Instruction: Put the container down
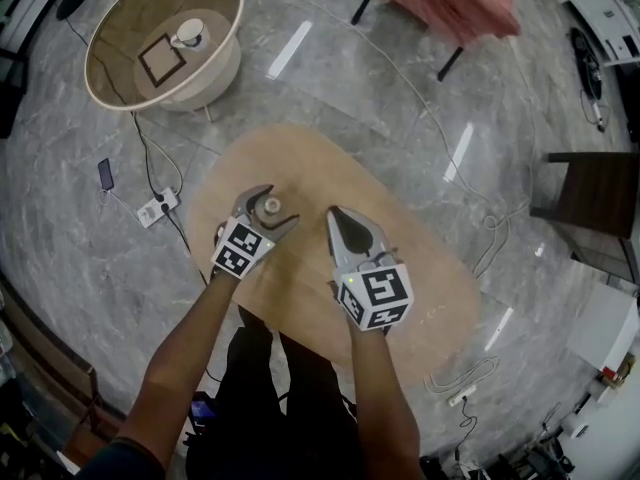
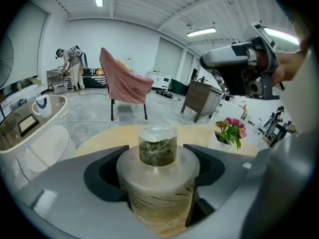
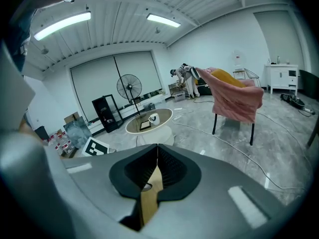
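Both forearms (image 1: 190, 353) extended over table (image 1: 420, 268); left claw (image 1: 270, 205) pinches container (image 2: 158, 178), right claw (image 1: 338, 217) closed.

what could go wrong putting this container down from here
1. The left hand-held gripper is shut on the round container. I can't tell whether the container touches the table yet, so opening now might drop or tip it.
2. The shut right hand-held gripper sits close beside the container and could knock it once it is released.
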`<state>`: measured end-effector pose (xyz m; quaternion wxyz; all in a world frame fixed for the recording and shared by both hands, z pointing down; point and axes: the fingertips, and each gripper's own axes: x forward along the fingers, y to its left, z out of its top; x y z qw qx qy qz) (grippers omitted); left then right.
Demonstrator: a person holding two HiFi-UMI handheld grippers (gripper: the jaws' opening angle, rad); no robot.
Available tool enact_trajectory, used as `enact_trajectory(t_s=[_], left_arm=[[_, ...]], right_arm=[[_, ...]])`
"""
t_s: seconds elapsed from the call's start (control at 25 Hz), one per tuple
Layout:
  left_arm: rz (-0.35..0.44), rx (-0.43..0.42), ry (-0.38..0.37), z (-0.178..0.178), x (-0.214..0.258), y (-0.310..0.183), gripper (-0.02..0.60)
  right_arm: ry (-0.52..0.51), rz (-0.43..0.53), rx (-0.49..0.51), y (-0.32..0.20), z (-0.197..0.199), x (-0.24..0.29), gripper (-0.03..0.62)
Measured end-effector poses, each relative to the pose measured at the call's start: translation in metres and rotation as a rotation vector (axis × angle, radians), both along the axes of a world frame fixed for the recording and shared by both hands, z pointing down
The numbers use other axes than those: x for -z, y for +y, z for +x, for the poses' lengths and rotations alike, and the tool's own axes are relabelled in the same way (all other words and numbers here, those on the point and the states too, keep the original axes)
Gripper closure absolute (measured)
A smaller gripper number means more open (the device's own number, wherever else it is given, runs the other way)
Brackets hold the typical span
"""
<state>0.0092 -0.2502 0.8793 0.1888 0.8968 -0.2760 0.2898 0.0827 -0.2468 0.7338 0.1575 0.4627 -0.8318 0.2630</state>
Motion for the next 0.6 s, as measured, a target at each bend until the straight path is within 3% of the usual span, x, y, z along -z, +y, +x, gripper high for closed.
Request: enact_trajectory(t_s=[0.36,0.6], left_arm=[[-0.048,0.021,-0.064,-0.011,-0.054,0.004,0.242],[-0.018,0.021,-0.067,-0.006,-0.058,0.000,0.241]], right_arm=[[-0.003,-0.018,0.003,-0.005,-0.005,-0.023,0.582],[0.001,-0.034,-0.001,-0.003,0.000,-0.028,0.582]])
